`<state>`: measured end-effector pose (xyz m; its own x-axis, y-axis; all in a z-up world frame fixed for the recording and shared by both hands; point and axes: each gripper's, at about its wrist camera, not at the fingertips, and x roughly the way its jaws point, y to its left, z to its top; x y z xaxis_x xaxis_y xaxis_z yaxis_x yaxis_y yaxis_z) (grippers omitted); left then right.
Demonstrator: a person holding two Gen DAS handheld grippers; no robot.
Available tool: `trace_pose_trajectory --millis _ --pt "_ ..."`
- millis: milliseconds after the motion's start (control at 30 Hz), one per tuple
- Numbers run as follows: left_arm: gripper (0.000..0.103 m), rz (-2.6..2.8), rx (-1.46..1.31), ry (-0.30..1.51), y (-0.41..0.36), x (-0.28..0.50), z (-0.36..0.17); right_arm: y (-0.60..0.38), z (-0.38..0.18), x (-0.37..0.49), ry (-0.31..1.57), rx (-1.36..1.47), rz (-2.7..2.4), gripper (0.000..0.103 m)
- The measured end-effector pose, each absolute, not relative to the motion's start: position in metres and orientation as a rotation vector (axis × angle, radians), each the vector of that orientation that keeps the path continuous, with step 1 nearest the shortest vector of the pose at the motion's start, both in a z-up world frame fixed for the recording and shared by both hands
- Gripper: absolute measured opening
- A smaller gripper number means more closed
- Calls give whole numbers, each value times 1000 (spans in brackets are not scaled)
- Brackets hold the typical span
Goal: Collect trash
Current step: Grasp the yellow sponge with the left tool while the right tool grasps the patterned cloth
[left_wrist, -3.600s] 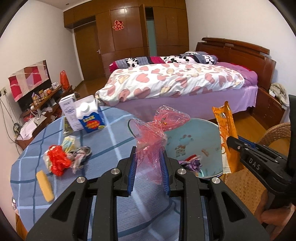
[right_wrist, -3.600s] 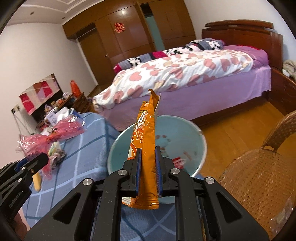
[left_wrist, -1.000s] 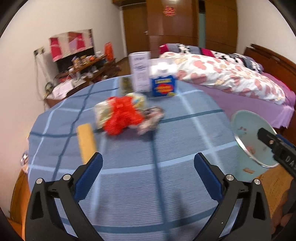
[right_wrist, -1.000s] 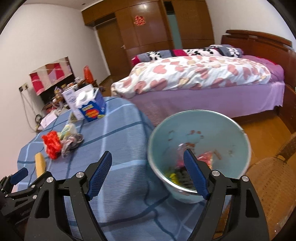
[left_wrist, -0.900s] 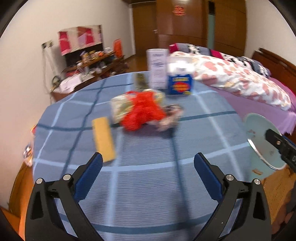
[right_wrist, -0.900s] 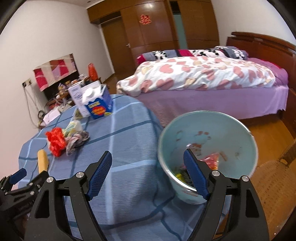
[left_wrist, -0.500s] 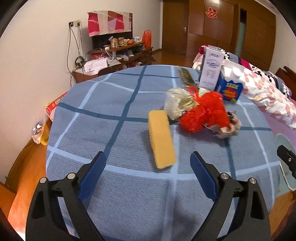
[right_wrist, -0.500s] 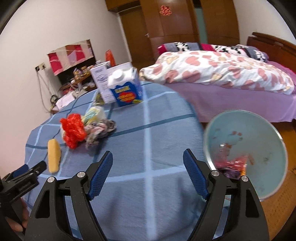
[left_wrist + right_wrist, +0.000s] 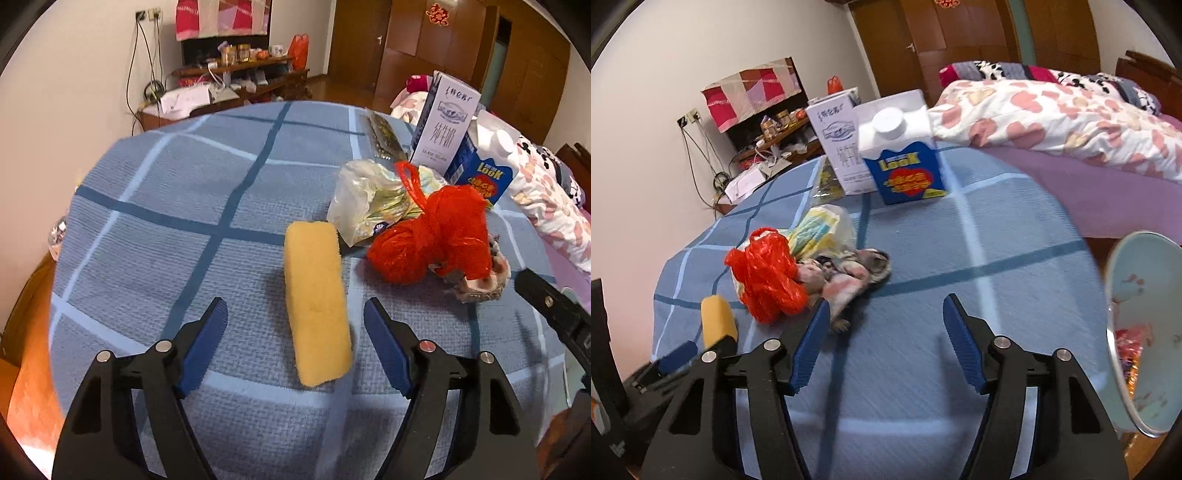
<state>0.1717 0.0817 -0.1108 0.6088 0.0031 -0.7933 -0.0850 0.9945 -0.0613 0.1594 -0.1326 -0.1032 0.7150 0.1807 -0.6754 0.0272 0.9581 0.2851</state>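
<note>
Tablecloth (image 9: 192, 206) now fills views; left gripper (image 9: 295, 345) narrowing, astride sponge (image 9: 316, 295); right gripper (image 9: 882, 341) narrowing, empty

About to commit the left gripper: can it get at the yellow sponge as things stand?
Probably yes. The yellow sponge lies flat between the open jaws of the left gripper, which have just been narrowing; nothing blocks it.

black gripper (image 9: 295, 349) arms, ribbed blue pads (image 9: 384, 347), silver screws (image 9: 426, 345).
</note>
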Motion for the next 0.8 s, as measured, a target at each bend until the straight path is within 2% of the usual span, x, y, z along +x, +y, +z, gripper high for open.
trace_pose_trajectory --millis 100,167,300,367,800 --pt "71 46 -113 934 84 177 -115 -120 -110 177 819 256 93 61" --pt "64 40 -129 945 85 180 -117 -117 -117 187 854 284 118 55" --pt "41 15 -133 934 84 180 -117 -115 -126 193 894 341 182 17" --pt "29 -8 -143 931 84 180 -117 -114 -122 187 869 322 186 10" --pt "28 9 -64 838 84 146 -91 -132 -84 120 678 233 105 8"
